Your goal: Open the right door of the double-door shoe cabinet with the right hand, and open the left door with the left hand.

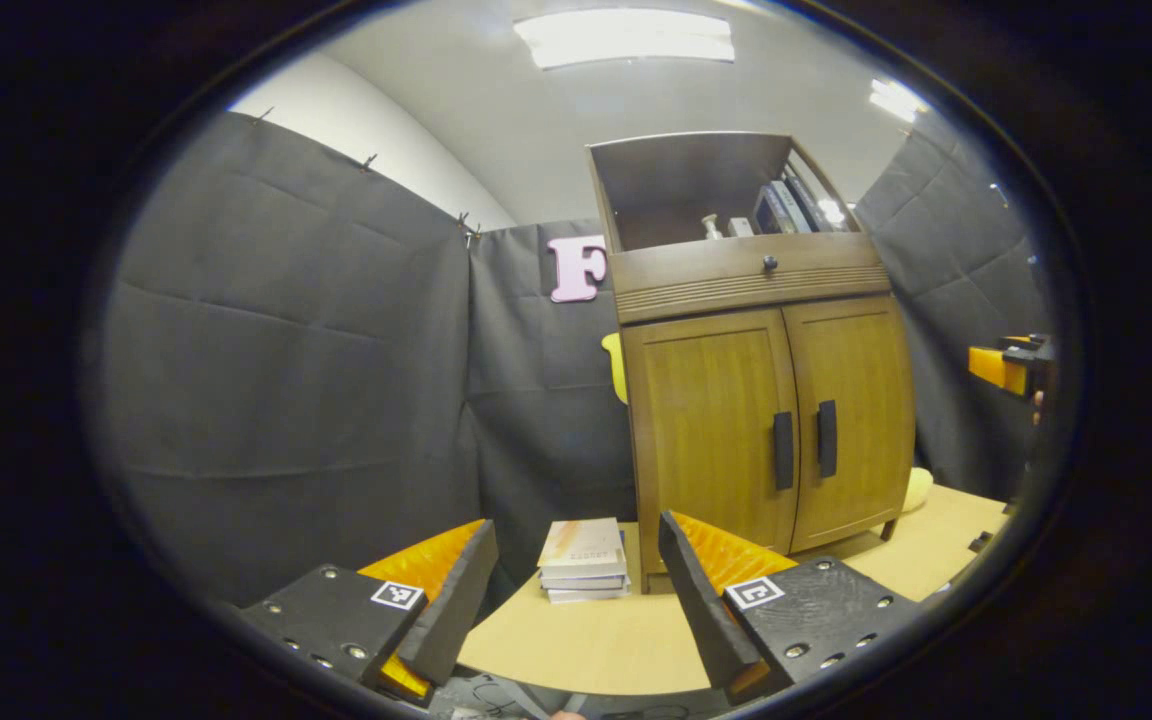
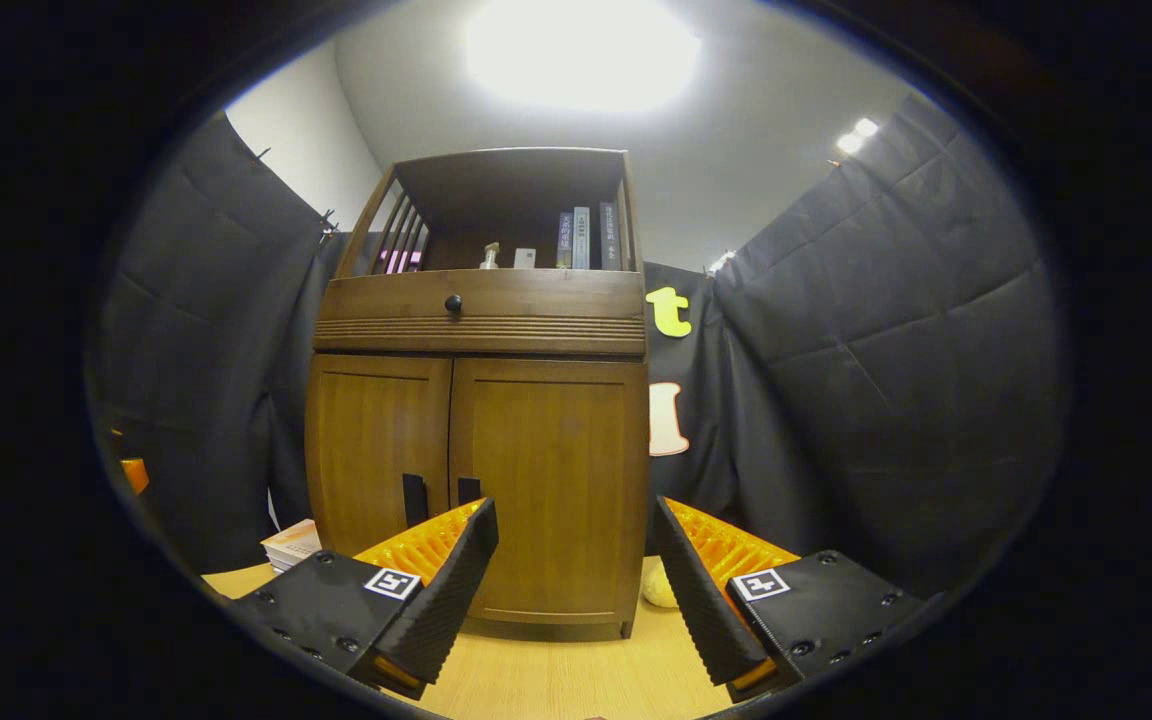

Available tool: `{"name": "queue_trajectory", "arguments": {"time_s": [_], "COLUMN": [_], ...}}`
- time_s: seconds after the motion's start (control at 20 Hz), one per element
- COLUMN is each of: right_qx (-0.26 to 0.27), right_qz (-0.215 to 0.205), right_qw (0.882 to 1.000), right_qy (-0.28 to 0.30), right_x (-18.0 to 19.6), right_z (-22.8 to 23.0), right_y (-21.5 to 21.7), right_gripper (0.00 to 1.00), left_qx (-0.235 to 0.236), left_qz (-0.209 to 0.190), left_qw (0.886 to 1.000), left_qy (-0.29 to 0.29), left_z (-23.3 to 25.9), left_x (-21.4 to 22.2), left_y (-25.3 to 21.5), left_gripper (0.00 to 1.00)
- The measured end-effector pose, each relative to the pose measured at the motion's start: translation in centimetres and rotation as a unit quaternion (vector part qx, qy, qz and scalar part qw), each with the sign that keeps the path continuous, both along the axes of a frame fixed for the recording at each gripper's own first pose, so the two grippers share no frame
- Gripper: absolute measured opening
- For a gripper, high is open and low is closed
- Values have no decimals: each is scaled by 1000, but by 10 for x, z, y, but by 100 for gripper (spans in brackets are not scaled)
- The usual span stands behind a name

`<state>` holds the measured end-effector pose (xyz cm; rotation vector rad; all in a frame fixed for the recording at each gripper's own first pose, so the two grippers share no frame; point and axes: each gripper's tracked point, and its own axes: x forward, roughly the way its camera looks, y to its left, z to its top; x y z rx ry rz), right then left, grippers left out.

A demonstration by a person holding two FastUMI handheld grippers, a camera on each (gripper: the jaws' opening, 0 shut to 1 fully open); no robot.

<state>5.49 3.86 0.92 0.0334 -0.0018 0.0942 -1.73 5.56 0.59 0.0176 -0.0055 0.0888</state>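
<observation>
left gripper (image 1: 576, 590): held low over the near table edge, pointed at the cabinet from its left side; fingers spread wide, nothing between them.
right gripper (image 2: 576, 585): low, facing the cabinet front and well short of it; fingers spread wide, holding nothing; seen also at the right edge of the left gripper view as an orange and black body.
shoe cabinet (image 2: 481, 400): upright on the wooden table (image 1: 596, 650), against the black cloth wall.
left door (image 1: 711, 430): closed, dark handle (image 1: 783, 450) at its inner edge.
right door (image 1: 851, 410): closed, dark handle (image 1: 827, 438) just beside the other.
drawer knob (image 2: 453, 303): dark, centred on the drawer front above the doors.
top shelf: upright books (image 2: 586, 238) and small items; spine writing too small to read.
book stack (image 1: 584, 560): on the table, just left of the cabinet; cover print not legible.
gripper markers: square black-and-white tag (image 1: 397, 595) on each finger base.
</observation>
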Motion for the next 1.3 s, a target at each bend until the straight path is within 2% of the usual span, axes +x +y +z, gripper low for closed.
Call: {"name": "queue_trajectory", "arguments": {"time_s": [0.55, 0.95, 1.3], "right_qx": [12, 22, 17], "right_qz": [41, 69, 87], "right_qw": [999, 997, 994], "right_qy": [17, 39, 70], "right_x": [101, 159, 194], "right_z": [-19, -49, -87], "right_y": [61, 104, 132], "right_gripper": [98, 98, 97], "left_qx": [1, 6, 11], "left_qz": [34, 61, 85], "left_qw": [999, 998, 996], "left_qy": [16, 19, 31], "left_z": [-14, -14, -21], "left_x": [21, 57, 68], "left_y": [7, 20, 28], "left_gripper": [93, 93, 93]}}
